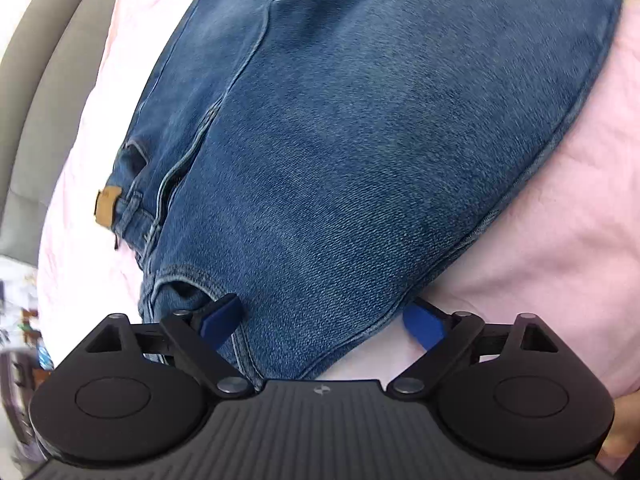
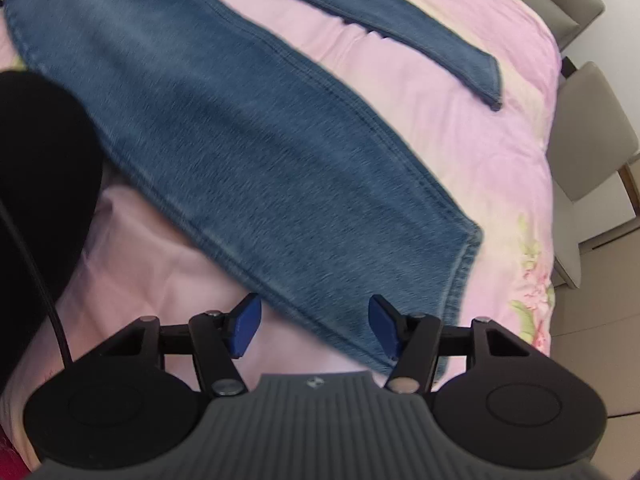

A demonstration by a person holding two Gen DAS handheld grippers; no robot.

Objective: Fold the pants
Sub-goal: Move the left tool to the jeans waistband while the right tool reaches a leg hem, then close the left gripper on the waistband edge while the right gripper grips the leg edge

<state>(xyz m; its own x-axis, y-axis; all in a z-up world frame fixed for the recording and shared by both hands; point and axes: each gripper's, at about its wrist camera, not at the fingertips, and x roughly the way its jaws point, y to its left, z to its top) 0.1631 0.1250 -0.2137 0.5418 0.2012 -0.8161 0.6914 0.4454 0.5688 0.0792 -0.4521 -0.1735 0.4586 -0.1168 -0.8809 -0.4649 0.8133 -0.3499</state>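
Both grippers tip steeply down toward the jeans (image 1: pixel 360 140), which lie spread on the pink bedspread (image 1: pixel 560 220); I take the jeans as my landmark.

My left gripper (image 1: pixel 324 322) hangs over the waist end of the jeans, its blue pads (image 1: pixel 222 320) spread as wide as I see them go. The denim edge lies between the jaws, one pad over the cloth and the other over the bedspread just beside it. Neither pad presses on anything.

My right gripper (image 2: pixel 314 326) hovers at the hem end of the nearer leg (image 2: pixel 248 152). Its jaws stand about half apart, with the side seam of that leg running between the pads (image 2: pixel 384 326). I see no pinch; the cloth lies flat under them.

The left wrist view alone shows me the waistband with its tan leather patch (image 1: pixel 107 205) at the far-left edge of the jeans, and a grey headboard (image 1: pixel 44 80) beyond that.

The right wrist view alone shows me the two legs splayed apart, the second leg (image 2: pixel 420 28) lying well beyond the first with bedspread between them. It also gives a grey chair (image 2: pixel 588 132) past the hem side, floor (image 2: pixel 592 336) below it, and a dark sleeve (image 2: pixel 40 160) with a cable (image 2: pixel 36 264) on the waist side.
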